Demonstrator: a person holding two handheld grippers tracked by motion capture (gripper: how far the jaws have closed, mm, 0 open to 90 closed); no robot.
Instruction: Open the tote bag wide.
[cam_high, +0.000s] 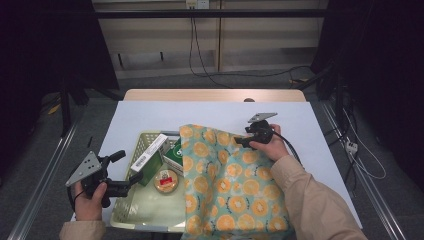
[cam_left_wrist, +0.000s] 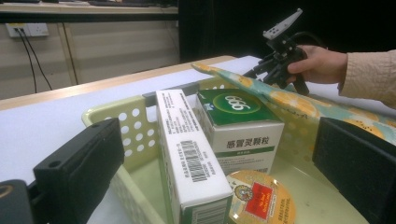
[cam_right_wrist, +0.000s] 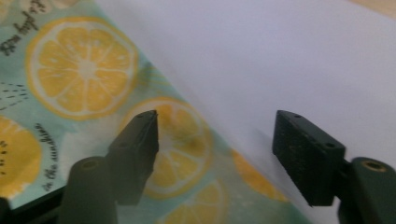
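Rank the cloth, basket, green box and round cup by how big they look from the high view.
1. Cloth
2. Basket, partly under the cloth, so its full size is hidden
3. Green box, also partly covered, and round cup: too alike to rank

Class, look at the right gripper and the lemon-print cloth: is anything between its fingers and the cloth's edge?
Nothing visible. The right gripper is open, its fingers straddling the edge of the cloth, one over the cloth, the other over the bare white table.
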